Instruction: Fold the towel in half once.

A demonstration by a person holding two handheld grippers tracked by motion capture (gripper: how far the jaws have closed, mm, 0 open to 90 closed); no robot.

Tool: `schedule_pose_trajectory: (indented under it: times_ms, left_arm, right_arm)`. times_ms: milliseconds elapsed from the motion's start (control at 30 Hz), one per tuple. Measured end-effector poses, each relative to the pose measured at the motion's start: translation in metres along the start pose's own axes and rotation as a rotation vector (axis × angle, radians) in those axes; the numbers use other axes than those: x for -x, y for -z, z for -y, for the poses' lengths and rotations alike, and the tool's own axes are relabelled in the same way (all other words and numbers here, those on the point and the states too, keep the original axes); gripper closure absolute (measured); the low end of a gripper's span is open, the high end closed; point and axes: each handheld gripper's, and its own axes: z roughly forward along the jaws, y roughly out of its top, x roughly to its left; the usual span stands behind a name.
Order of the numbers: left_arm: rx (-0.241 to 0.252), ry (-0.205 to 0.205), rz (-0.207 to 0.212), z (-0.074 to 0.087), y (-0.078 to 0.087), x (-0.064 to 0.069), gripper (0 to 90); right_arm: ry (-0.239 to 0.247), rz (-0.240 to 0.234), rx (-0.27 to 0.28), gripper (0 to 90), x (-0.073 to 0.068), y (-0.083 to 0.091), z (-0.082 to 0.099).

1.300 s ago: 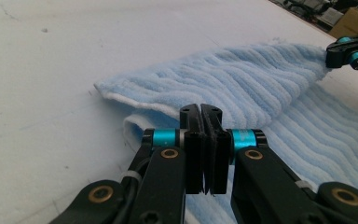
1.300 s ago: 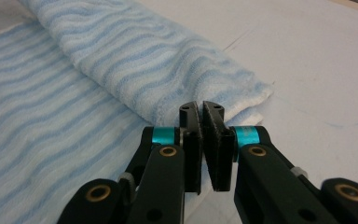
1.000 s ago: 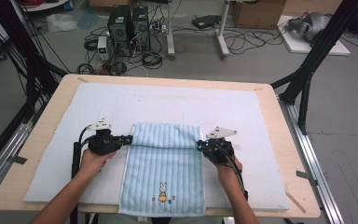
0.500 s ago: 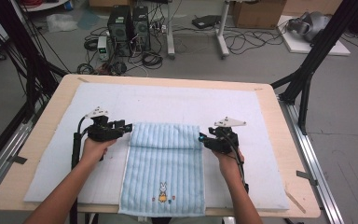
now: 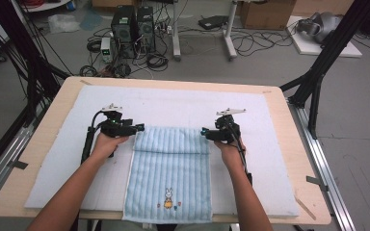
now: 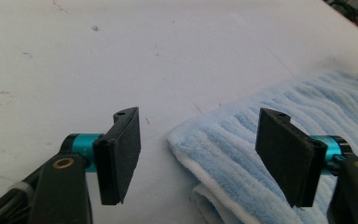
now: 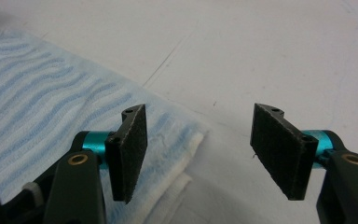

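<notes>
blue towel point(image 5: 169, 175) fold between level left tool point(image 5: 139, 128) and right tool point(image 5: 203, 132), both released, just opening

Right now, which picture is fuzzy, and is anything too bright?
High view: soft and grainy, the little rabbit picture on the striped light-blue towel smudgy. Left gripper view: the white padded mat glares pale; the near black jaws look blurry. Right gripper view: the mat is washed out, the towel's folded corner fairly crisp.
</notes>
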Motion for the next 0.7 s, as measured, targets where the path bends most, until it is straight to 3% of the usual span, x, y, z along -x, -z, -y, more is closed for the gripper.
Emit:
schedule_pose_trajectory:
  times_ms: [100,233,367,467,500,533,567,633,700]
  left_arm:
    - [-0.025,0.013,-0.005,0.003,-0.006,-0.003,39.7]
    - [-0.034,0.000,-0.001,0.005,-0.010,-0.002,46.1]
    - [-0.053,-0.053,-0.026,0.005,-0.010,0.003,54.5]
    - [-0.068,-0.116,-0.047,0.006,-0.011,0.009,66.1]
    - [-0.066,-0.116,-0.042,0.006,-0.011,0.010,72.9]
    - [-0.071,-0.131,-0.039,0.006,-0.011,0.010,78.0]
    - [-0.071,-0.135,-0.040,0.005,-0.011,0.010,83.1]
    - [-0.055,-0.119,-0.034,0.005,-0.010,0.010,84.5]
    - [-0.040,-0.107,-0.023,0.004,-0.007,0.009,85.2]
  right_arm:
    - [0.003,-0.004,-0.018,36.3,-0.001,-0.007,-0.003]
    - [0.010,-0.010,-0.048,38.3,-0.002,-0.017,-0.005]
    - [0.022,0.001,-0.091,40.8,-0.005,-0.027,-0.005]
    - [0.052,-0.002,-0.110,52.3,-0.009,-0.032,-0.004]
    - [0.080,0.008,-0.115,54.4,-0.011,-0.034,-0.004]
    - [0.102,0.010,-0.116,62.5,-0.012,-0.033,-0.005]
    - [0.108,-0.010,-0.119,69.5,-0.013,-0.033,-0.005]
    - [0.146,-0.018,-0.123,79.6,-0.017,-0.033,-0.006]
    - [0.189,0.000,-0.119,81.8,-0.020,-0.031,-0.007]
